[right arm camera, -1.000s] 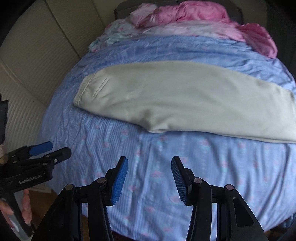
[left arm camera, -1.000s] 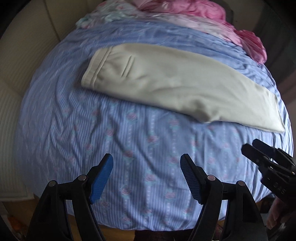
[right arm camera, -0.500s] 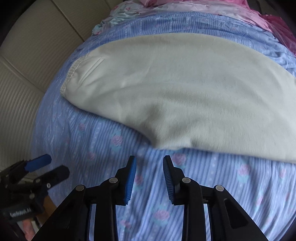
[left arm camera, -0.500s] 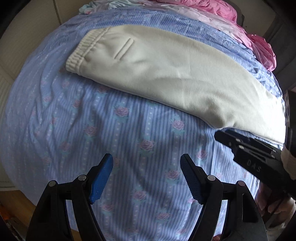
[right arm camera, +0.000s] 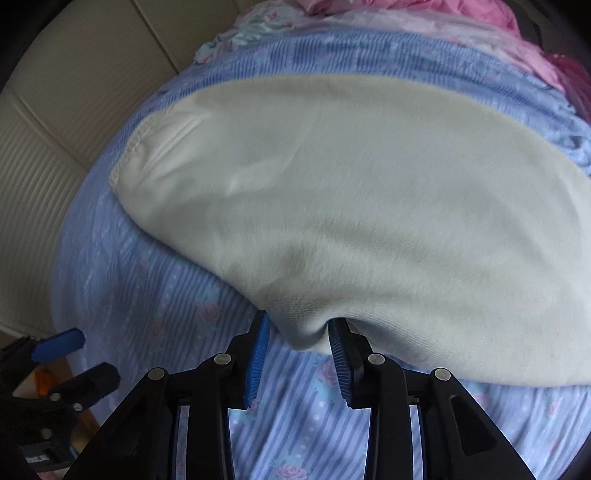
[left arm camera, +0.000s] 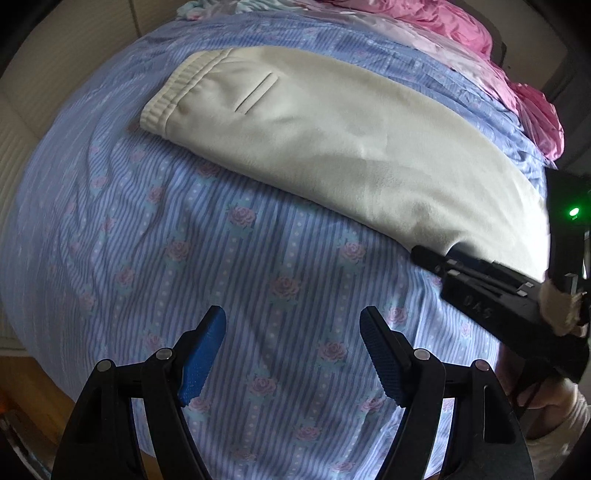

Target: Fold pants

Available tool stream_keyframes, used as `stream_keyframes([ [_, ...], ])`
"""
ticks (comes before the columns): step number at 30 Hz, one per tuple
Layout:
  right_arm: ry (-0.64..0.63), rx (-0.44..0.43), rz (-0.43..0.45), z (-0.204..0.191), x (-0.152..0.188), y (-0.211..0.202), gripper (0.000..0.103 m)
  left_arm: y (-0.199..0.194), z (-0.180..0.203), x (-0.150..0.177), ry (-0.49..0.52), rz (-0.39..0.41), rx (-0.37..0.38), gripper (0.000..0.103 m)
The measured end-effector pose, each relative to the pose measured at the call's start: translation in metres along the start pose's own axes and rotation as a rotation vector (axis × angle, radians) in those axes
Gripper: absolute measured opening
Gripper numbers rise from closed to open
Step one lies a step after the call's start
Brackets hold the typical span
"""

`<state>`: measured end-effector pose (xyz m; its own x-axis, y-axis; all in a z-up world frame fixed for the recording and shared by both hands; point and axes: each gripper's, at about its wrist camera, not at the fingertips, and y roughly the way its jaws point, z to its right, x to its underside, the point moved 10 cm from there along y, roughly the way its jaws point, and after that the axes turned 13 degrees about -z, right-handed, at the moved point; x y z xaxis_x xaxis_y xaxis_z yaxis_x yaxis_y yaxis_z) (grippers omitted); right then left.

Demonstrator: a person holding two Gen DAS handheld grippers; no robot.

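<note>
One pants (left arm camera: 332,140), waistband left, lengthwise left-right

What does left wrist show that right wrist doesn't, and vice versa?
Left wrist only: the waistband ribbing and pocket slit in sharp detail, and the left gripper open over bare bedsheet.
Right wrist only: the right gripper with its fingers straddling the near edge bulge of the pants.
Both: cream pants on the blue floral bedsheet, pink bedding behind.

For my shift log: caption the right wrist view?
Right gripper straddles the near edge of cream pants on a blue floral sheet.
</note>
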<state>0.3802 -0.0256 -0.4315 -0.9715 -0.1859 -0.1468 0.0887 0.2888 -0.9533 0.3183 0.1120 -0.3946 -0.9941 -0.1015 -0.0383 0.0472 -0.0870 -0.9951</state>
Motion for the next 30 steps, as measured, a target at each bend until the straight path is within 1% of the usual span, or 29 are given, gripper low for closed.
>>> stream_keyframes([
  [2,-0.002,-0.010,-0.031,0.000,0.006,0.010,0.034,0.000,-0.001,0.003,-0.012,-0.003,-0.008,0.074],
  [5,-0.016,0.005,-0.042,-0.002,0.005,0.016,0.034,-0.001,-0.003,0.004,-0.027,0.000,-0.022,0.074],
  [6,-0.015,0.004,-0.040,-0.003,0.003,0.015,0.031,-0.001,-0.005,0.004,-0.037,0.001,-0.026,0.074],
  [7,-0.017,0.004,-0.035,-0.005,0.001,0.013,0.024,-0.001,-0.007,0.004,-0.050,0.001,-0.026,0.074],
  [9,-0.036,0.022,-0.015,-0.008,-0.002,0.003,0.015,-0.002,-0.011,0.003,-0.075,0.003,-0.023,0.074],
  [12,-0.040,-0.001,-0.023,-0.010,0.005,-0.004,0.012,-0.004,-0.015,0.000,-0.095,0.005,-0.030,0.074],
  [15,-0.092,0.039,-0.076,-0.012,0.020,0.008,0.010,-0.005,-0.015,-0.003,-0.099,0.001,-0.040,0.074],
  [18,-0.082,0.025,-0.104,-0.013,0.023,0.014,0.010,-0.007,-0.011,-0.006,-0.086,0.006,-0.050,0.074],
  [24,-0.055,0.001,-0.105,-0.009,0.022,0.008,0.008,-0.007,-0.001,-0.017,-0.042,0.002,-0.047,0.074],
  [25,-0.048,-0.014,-0.118,-0.010,0.023,0.007,0.003,-0.007,0.000,-0.019,-0.031,0.000,-0.049,0.074],
  [27,-0.036,-0.057,-0.150,-0.012,0.031,0.004,0.003,-0.009,0.003,-0.021,-0.008,-0.002,-0.049,0.074],
  [28,-0.033,-0.055,-0.151,-0.011,0.036,0.000,0.003,-0.010,0.004,-0.021,0.003,-0.003,-0.052,0.074],
  [30,-0.011,-0.017,-0.124,-0.008,0.045,-0.014,0.004,-0.016,0.006,-0.021,0.034,-0.003,-0.057,0.074],
])
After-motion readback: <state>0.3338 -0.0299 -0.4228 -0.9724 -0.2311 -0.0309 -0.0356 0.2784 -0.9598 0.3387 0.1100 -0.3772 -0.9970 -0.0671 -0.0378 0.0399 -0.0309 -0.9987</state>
